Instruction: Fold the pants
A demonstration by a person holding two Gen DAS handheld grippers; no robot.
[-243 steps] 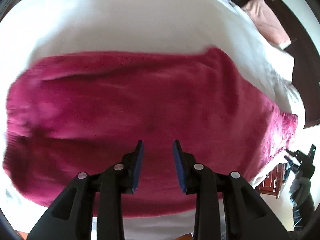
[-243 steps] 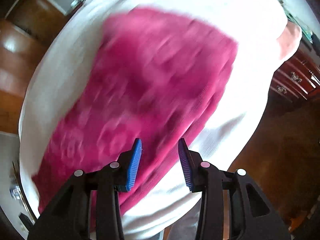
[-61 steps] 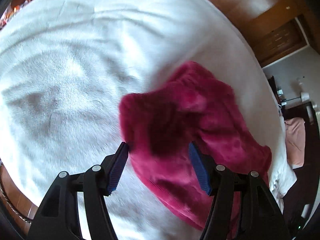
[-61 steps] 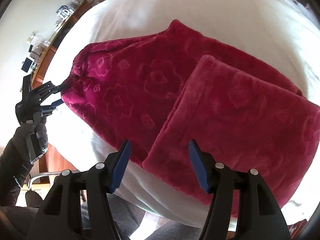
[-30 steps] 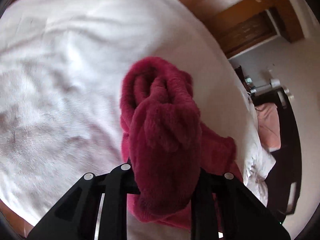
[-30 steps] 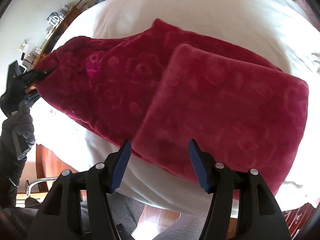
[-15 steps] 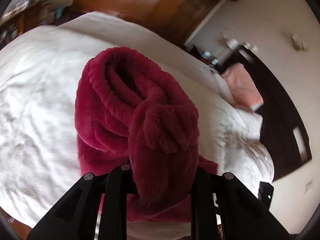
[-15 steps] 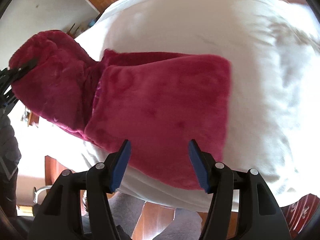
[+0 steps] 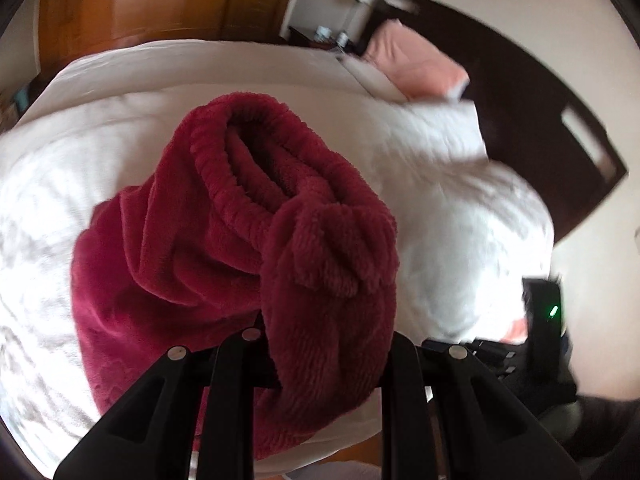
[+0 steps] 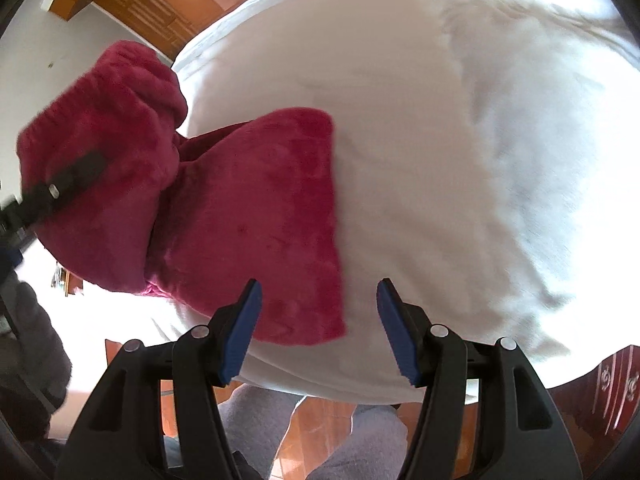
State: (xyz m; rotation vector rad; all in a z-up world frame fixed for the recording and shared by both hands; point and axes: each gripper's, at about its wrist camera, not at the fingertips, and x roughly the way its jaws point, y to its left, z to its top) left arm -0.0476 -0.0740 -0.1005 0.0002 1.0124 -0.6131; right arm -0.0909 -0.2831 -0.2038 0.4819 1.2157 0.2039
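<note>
The dark-red fleece pants (image 9: 328, 280) lie partly folded on a white bed cover (image 10: 440, 160). My left gripper (image 9: 324, 336) is shut on their bunched, ribbed end and holds it lifted above the bed, so the fabric hides its pads. In the right wrist view that raised bunch (image 10: 104, 160) hangs at the left, with one black left finger (image 10: 64, 184) across it. The flat folded part (image 10: 260, 220) rests on the bed. My right gripper (image 10: 320, 328) stands open just above that part's near right corner, nothing between its pads.
A pink pillow (image 9: 412, 64) lies against a dark headboard (image 9: 540, 120) at the bed's far end. Wooden doors (image 9: 140, 4) stand behind the bed. A person's grey-trousered legs (image 10: 360, 440) are at the near edge. A dark device with a green light (image 9: 548, 312) is at the right.
My left gripper has carried the held end up and across the bed, rolling as it went. The flat part has slid left in the right wrist view as the right gripper moved sideways, still open.
</note>
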